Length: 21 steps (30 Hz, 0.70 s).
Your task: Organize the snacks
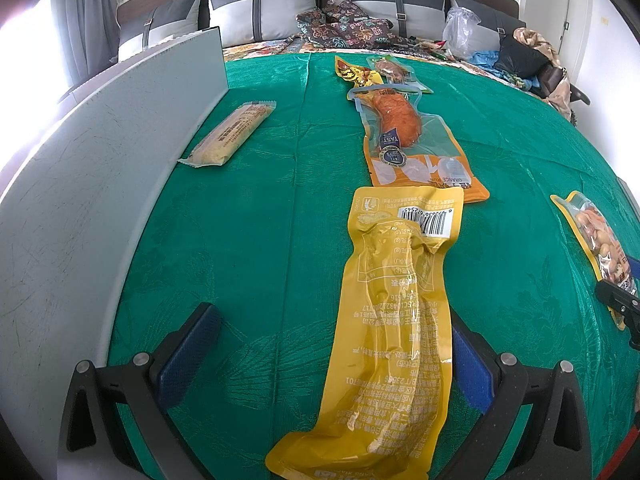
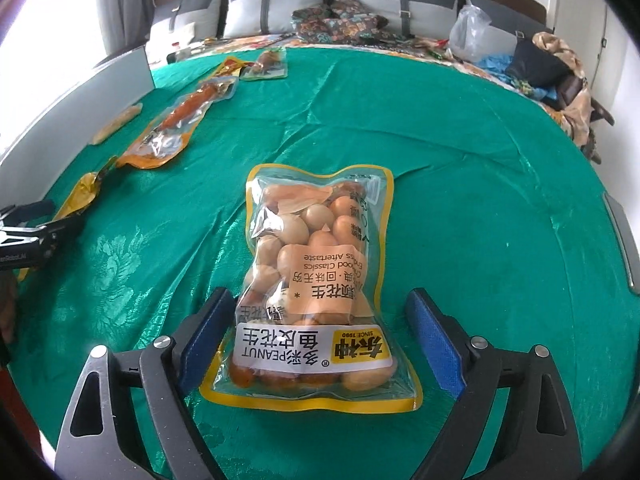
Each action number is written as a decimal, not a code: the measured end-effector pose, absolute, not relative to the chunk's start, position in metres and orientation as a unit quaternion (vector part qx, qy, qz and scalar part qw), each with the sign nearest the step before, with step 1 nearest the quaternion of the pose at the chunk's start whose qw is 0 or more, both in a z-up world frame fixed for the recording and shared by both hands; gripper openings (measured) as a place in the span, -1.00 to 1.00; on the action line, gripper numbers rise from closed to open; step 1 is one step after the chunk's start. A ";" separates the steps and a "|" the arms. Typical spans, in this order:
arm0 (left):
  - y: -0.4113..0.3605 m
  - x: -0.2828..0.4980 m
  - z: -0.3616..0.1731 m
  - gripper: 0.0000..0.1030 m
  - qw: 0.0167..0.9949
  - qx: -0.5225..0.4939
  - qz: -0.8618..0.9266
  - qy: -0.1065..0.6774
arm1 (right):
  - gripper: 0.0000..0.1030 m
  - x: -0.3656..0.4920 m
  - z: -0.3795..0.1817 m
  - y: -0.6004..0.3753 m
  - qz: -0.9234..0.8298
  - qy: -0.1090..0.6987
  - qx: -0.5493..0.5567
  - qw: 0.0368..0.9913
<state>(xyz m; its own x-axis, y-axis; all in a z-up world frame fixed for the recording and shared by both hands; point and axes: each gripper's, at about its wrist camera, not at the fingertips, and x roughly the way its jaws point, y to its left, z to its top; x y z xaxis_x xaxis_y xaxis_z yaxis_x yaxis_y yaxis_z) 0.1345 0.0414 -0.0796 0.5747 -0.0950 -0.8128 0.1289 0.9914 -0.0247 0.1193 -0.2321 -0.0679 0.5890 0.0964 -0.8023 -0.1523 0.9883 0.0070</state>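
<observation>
My left gripper (image 1: 332, 344) is open, its blue pads either side of a long yellow snack pouch (image 1: 392, 336) lying on the green cloth (image 1: 260, 220). Beyond it lie an orange chicken-leg pack (image 1: 408, 136), two small packs (image 1: 380, 70) and a beige wafer bar (image 1: 230, 134). My right gripper (image 2: 320, 336) is open around a clear yellow-edged peanut bag (image 2: 316, 280) that lies flat on the cloth; this bag also shows at the right edge of the left wrist view (image 1: 596, 240). The left gripper shows at the left of the right wrist view (image 2: 36, 232).
A grey-white board (image 1: 80, 184) stands along the cloth's left edge. Behind are grey pillows (image 1: 260, 8), patterned fabric (image 1: 344, 24), a clear plastic bag (image 1: 460, 28) and a heap of clothes (image 1: 532, 60).
</observation>
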 end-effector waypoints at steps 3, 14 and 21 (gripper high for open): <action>0.041 0.135 -0.080 1.00 0.887 0.019 -0.063 0.457 | 0.77 0.119 -0.068 -0.232 0.070 0.448 -0.031 0.891; 0.041 0.134 -0.079 1.00 0.887 0.018 -0.063 0.457 | 0.77 0.120 -0.069 -0.232 0.070 0.448 -0.032 0.891; 0.041 0.134 -0.080 1.00 0.887 0.018 -0.063 0.457 | 0.77 0.120 -0.069 -0.232 0.070 0.448 -0.032 0.891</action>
